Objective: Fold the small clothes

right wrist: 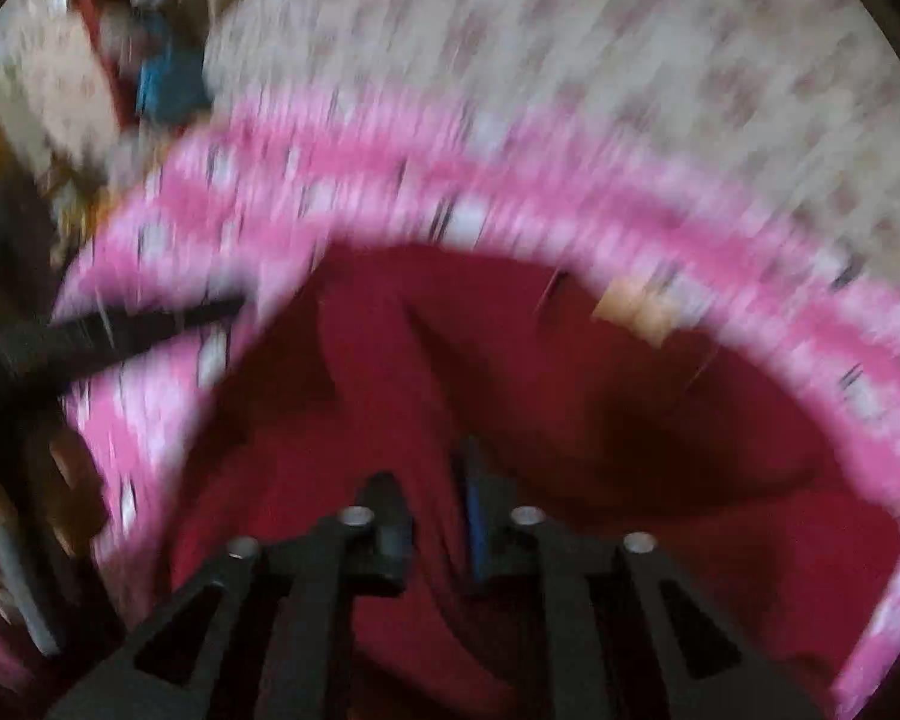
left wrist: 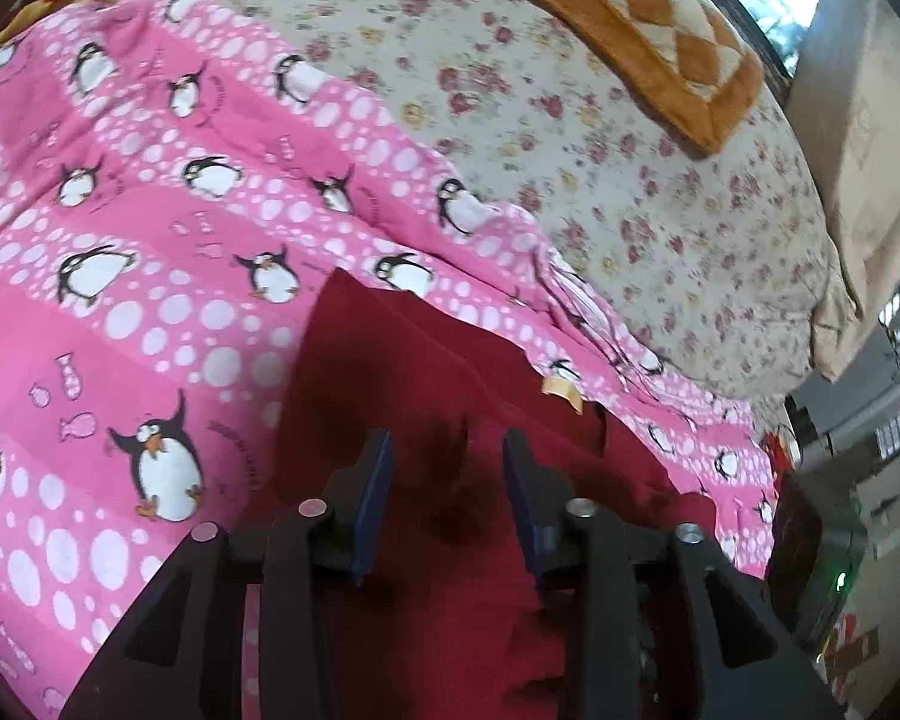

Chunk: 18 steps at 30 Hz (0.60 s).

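Garment (left wrist: 426, 372) on penguin blanket (left wrist: 150, 228), blanket on sheet (left wrist: 630, 180), pillow (left wrist: 624, 18) seemingly behind.

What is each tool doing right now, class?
Left tool: open over the dark red cloth garment, gripping nothing.
Right tool: blurred; jaws straddle a red fold, grip cannot be told.

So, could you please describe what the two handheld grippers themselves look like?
Both the left gripper and right gripper are matte black, with triangular cut-outs in angular linkage arms, round silver pivot pins and flat blue finger pads. No cables, markings or sleeves are visible.
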Available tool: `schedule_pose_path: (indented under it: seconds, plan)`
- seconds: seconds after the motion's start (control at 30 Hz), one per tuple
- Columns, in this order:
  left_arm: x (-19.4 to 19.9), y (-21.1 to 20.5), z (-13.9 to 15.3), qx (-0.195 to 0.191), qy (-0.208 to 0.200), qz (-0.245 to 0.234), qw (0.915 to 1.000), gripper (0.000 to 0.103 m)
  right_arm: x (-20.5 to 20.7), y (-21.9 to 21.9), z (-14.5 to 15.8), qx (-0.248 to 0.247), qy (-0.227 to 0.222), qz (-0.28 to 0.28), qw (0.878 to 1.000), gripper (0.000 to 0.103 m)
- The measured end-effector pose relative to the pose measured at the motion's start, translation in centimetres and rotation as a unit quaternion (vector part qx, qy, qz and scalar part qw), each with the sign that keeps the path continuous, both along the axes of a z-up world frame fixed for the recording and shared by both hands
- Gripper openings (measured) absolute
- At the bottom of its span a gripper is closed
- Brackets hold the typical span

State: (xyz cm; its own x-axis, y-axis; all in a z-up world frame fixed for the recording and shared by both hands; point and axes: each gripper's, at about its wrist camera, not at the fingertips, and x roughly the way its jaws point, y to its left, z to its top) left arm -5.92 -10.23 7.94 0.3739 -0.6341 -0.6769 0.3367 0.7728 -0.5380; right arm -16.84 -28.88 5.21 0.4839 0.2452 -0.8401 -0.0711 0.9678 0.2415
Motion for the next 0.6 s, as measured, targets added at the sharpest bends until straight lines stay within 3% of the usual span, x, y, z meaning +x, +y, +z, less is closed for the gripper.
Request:
schedule_pose_path:
  seconds: [0.1,0.23,0.4,0.47,0.5,0.53,0.6]
  plan:
    - [-0.4,-0.8,0.3,0.003,-0.014,-0.012,0.9998,0.027,-2.7,-0.7,1.8,0.003,-0.019,0.001,1.0,0.044]
    - [-0.4,-3.0,-0.3,0.029,-0.014,-0.03,0.999,0.031,-7.6,-4.9,5.7,0.029,-0.063,-0.049,0.996,0.067]
    - [-0.4,-7.1,-3.1,0.126,0.004,-0.074,0.9892,0.031,-13.6,-10.8,7.0,0.032,-0.077,-0.117,0.99,0.072]
    - [-0.6,-8.0,-3.6,0.138,-0.003,-0.079,0.9873,0.021,-15.1,-13.0,6.5,0.022,-0.068,-0.147,0.987,0.072]
    - [-0.8,-8.3,-3.4,0.128,-0.007,-0.085,0.9881,0.005,-15.8,-14.3,6.0,0.018,-0.064,-0.164,0.984,0.072]
    - [-0.8,-8.6,-3.2,0.118,-0.005,-0.094,0.9885,0.0,-16.3,-15.3,5.6,0.018,-0.06,-0.179,0.982,0.072]
    - [-1.1,-8.6,-1.8,0.099,-0.024,-0.095,0.9903,0.0,-16.9,-17.7,4.5,0.023,-0.046,-0.219,0.974,0.072]
